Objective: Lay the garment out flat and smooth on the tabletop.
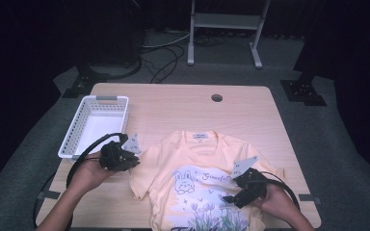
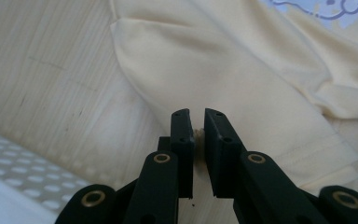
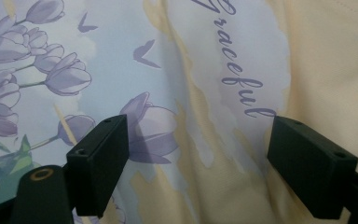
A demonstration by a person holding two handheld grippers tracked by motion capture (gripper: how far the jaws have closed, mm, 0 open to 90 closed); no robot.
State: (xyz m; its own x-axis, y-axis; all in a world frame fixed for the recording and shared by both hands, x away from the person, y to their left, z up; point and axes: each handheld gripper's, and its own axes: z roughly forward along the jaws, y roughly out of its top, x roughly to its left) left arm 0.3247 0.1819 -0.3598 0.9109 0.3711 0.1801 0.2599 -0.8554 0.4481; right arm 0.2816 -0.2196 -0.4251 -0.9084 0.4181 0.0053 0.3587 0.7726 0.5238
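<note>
The left gripper (image 2: 196,122) pinches the edge of the sleeve of a pale yellow cotton T-shirt (image 1: 200,163) with a rabbit and purple tulip print, lying face up on the light wooden table (image 1: 183,103). The right gripper (image 3: 198,158) hovers wide open over the print. Likely folding begins; next, the sleeve needs carrying inward.
</note>
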